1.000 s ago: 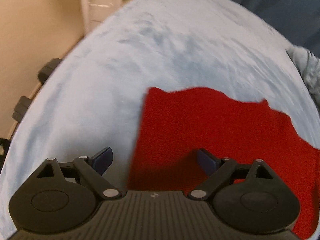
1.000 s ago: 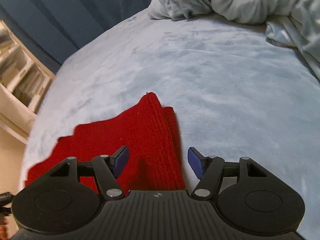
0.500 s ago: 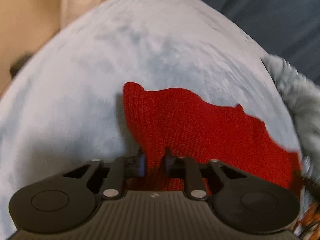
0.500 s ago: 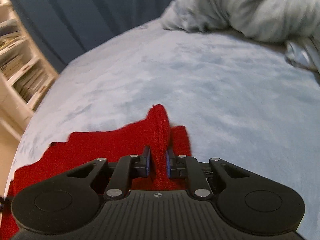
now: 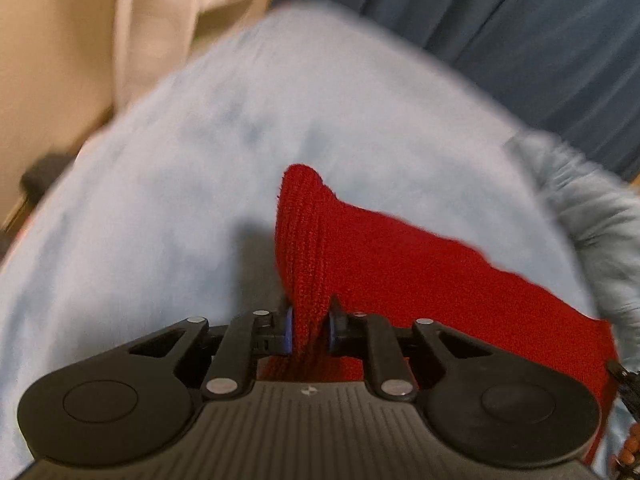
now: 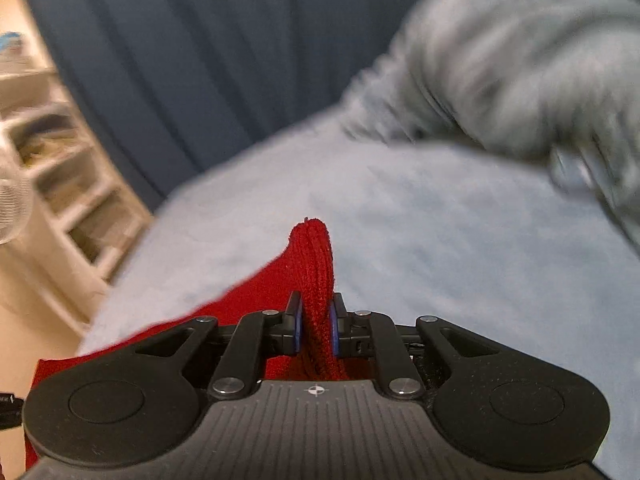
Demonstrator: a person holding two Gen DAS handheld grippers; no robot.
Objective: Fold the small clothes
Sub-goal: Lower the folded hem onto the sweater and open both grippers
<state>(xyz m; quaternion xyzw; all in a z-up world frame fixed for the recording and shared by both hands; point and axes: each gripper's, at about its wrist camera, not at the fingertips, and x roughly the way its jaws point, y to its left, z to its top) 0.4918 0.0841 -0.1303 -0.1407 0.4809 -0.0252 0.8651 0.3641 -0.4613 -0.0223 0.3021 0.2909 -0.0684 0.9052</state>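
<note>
Both corners of the red knit garment [image 5: 400, 264] have risen off the pale blue bed [image 5: 180, 184] since a second ago, when it lay flat under spread jaws. Now its span hangs between the two tools above the bed, a grey blanket heap [image 6: 520, 60] beyond. I judge the fold barely begun: corners seized, nothing yet laid over. The left hand-held gripper [image 5: 310, 330] is nearly closed, clenching a bunched ridge of knit; the right hand-held gripper [image 6: 316, 330] likewise pinches the opposite corner.
</note>
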